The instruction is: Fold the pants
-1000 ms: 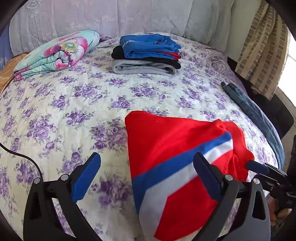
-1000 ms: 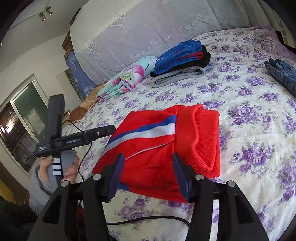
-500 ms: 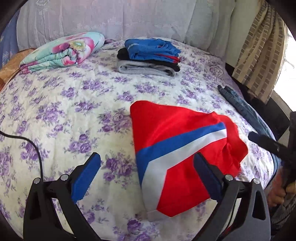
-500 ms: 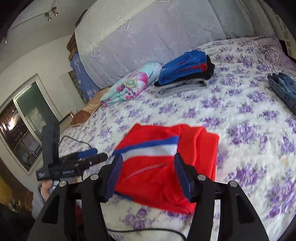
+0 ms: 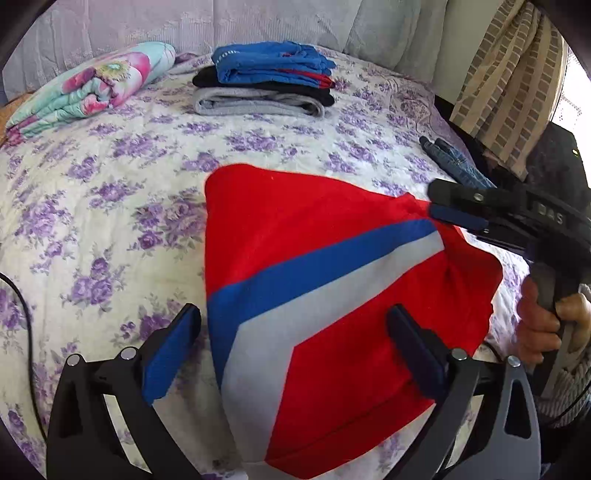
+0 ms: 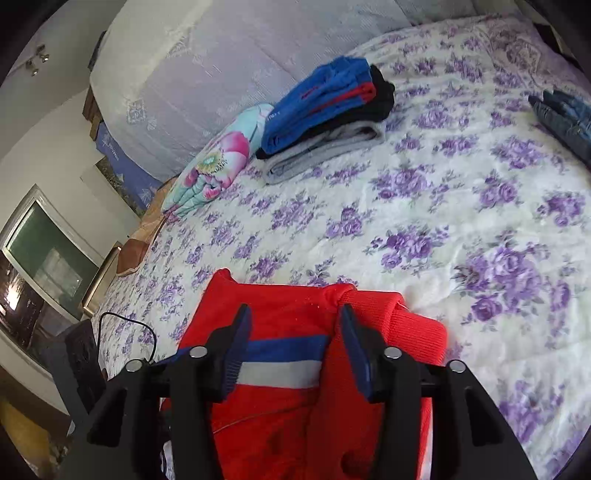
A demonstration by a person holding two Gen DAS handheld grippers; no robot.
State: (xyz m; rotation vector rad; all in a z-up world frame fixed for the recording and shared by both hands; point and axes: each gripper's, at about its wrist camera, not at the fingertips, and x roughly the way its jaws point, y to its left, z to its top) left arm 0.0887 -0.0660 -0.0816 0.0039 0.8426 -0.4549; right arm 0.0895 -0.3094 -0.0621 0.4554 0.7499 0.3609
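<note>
While the fold settles: red pants [image 5: 332, 266] lie on the bed [image 5: 110, 206], beneath both tools
Right tool [image 6: 291, 350]: opening, pads off cloth (bunched edge alongside)
Left tool [image 5: 291, 350]: wide, empty
Next: likely tidy, then stack

Home bedroom. Big bed [image 5: 110, 206] w/ purple-flower quilt, padded headboard [image 5: 221, 22] behind. Folded clothes stack [image 5: 266, 88] and rolled floral blanket [image 5: 92, 88] near the head end, jeans [image 5: 454, 166] at bed edge. Checked curtain [image 5: 509, 74] by window; framed picture [image 6: 48, 258] on wall.
</note>
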